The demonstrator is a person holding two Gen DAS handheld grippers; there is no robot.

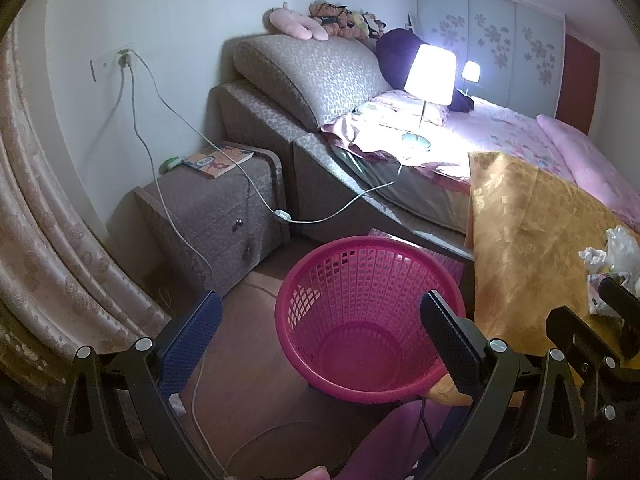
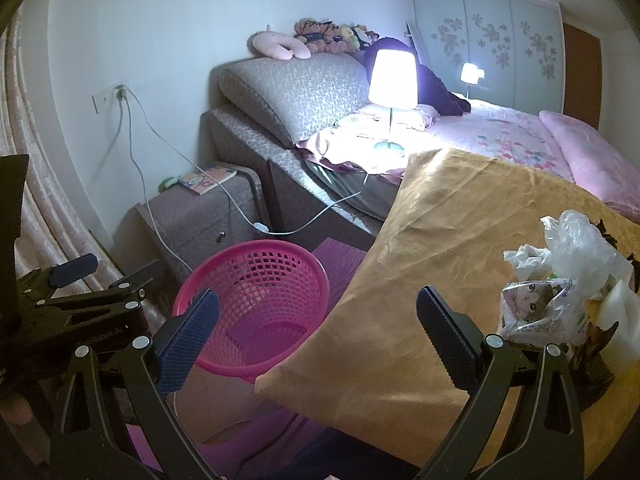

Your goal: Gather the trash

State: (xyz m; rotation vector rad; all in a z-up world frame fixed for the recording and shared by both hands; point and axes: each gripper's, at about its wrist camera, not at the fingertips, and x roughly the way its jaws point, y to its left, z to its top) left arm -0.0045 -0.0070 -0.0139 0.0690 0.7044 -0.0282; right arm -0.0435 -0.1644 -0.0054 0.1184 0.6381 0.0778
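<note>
A basket (image 1: 370, 316) stood on the floor (image 1: 256, 344) just left of a cloth-covered surface (image 2: 420, 280), with a nightstand (image 1: 212, 216) behind it to the left and the bed (image 1: 500, 136) behind it to the right. A book (image 1: 218, 162) lay on the nightstand. A lamp (image 1: 430, 76) stood on the bed near the headboard (image 1: 308, 76), which carried plush toys (image 1: 340, 20). A heap of trash (image 2: 560, 280) sat at the cloth's right side. Curtains (image 1: 48, 232) hung at far left.
</note>
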